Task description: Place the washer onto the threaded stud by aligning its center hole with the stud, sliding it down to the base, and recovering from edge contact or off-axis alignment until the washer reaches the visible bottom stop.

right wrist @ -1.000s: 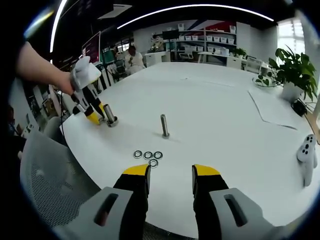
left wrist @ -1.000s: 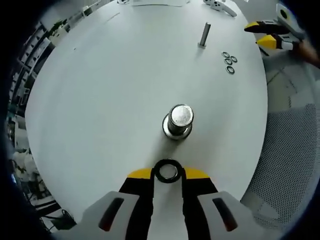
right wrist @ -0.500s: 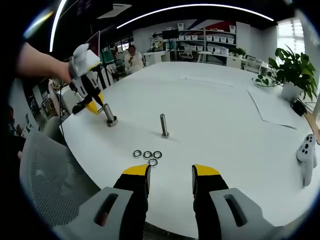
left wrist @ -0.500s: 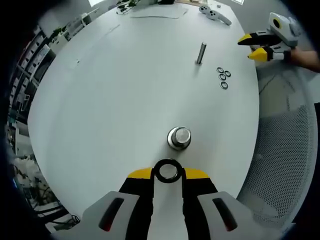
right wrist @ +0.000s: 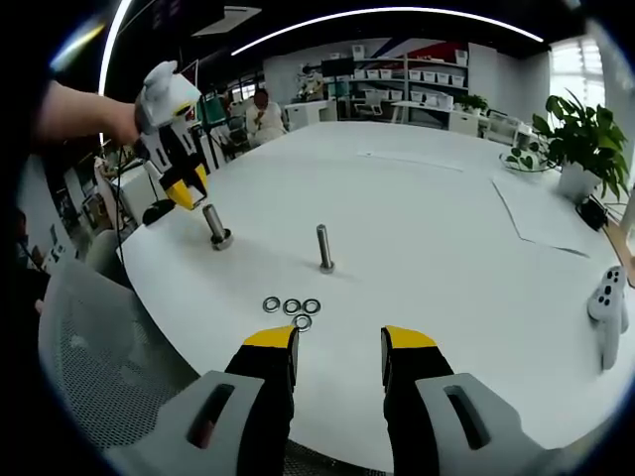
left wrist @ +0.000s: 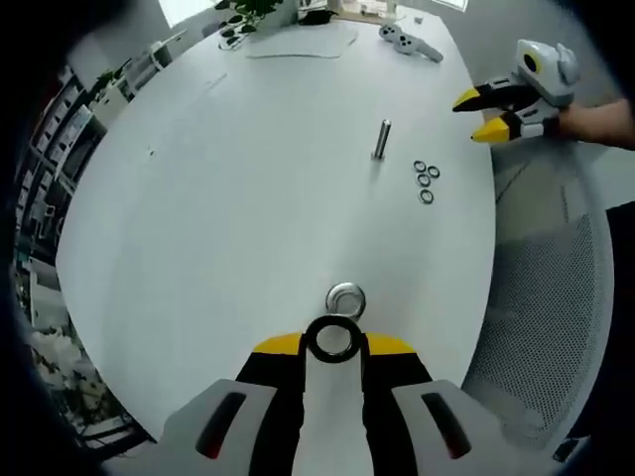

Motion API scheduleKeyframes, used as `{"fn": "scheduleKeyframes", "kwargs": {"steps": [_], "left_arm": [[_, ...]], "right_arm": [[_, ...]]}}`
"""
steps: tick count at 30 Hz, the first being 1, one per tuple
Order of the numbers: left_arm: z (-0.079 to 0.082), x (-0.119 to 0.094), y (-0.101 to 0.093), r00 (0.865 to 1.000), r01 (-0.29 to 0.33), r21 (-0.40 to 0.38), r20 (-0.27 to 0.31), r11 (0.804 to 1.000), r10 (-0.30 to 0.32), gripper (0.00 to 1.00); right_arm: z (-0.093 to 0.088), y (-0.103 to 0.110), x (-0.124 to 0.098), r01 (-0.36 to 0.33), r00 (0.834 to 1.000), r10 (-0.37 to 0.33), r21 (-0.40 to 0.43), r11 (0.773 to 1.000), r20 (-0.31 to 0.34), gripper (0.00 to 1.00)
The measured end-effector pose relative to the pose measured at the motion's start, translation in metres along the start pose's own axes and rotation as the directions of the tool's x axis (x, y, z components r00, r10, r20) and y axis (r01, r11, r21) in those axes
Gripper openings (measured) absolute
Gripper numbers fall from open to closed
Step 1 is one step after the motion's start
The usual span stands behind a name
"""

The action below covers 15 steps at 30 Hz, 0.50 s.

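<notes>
My left gripper (left wrist: 333, 344) is shut on a black washer (left wrist: 311, 339), pinched between its yellow-tipped jaws. Just beyond the washer I look down on the top of a threaded stud (left wrist: 345, 298) standing on its round base on the white table (left wrist: 228, 198). In the right gripper view the left gripper (right wrist: 185, 191), held by a hand, hangs above and slightly left of that stud (right wrist: 215, 226), clear of its top. My right gripper (right wrist: 337, 347) is open and holds nothing, low over the near table edge.
A second, thinner stud (left wrist: 381, 139) (right wrist: 323, 248) stands mid-table, with several loose washers (left wrist: 424, 182) (right wrist: 292, 307) beside it. A mesh chair (left wrist: 541, 297) sits at the table edge. A white controller (right wrist: 607, 305), a paper sheet (right wrist: 546, 213) and a potted plant (right wrist: 585, 139) lie far right.
The left gripper has lifted with the washer, ending higher over the stud. In its view the stud has shrunk and drawn close to the washer. The right gripper has stayed still.
</notes>
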<state>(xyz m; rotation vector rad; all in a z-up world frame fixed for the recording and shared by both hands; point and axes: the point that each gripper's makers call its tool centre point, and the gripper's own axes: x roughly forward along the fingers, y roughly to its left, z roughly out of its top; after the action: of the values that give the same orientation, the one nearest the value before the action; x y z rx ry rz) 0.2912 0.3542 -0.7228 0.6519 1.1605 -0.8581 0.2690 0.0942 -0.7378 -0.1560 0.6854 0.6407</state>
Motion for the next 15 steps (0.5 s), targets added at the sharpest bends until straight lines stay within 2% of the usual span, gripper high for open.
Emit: {"fn": "scheduleKeyframes", "kwargs": {"steps": [5, 15], "left_arm": [[0.008, 0.001, -0.004, 1.000, 0.005, 0.019, 0.004, 1.000, -0.005, 0.19], [0.015, 0.009, -0.009, 1.000, 0.022, 0.051, -0.021, 0.998, -0.021, 0.19]], "right_arm": [[0.000, 0.000, 0.000, -0.001, 1.000, 0.001, -0.001, 1.000, 0.000, 0.36], [0.001, 0.000, 0.000, -0.002, 1.000, 0.002, 0.002, 1.000, 0.005, 0.36]]}}
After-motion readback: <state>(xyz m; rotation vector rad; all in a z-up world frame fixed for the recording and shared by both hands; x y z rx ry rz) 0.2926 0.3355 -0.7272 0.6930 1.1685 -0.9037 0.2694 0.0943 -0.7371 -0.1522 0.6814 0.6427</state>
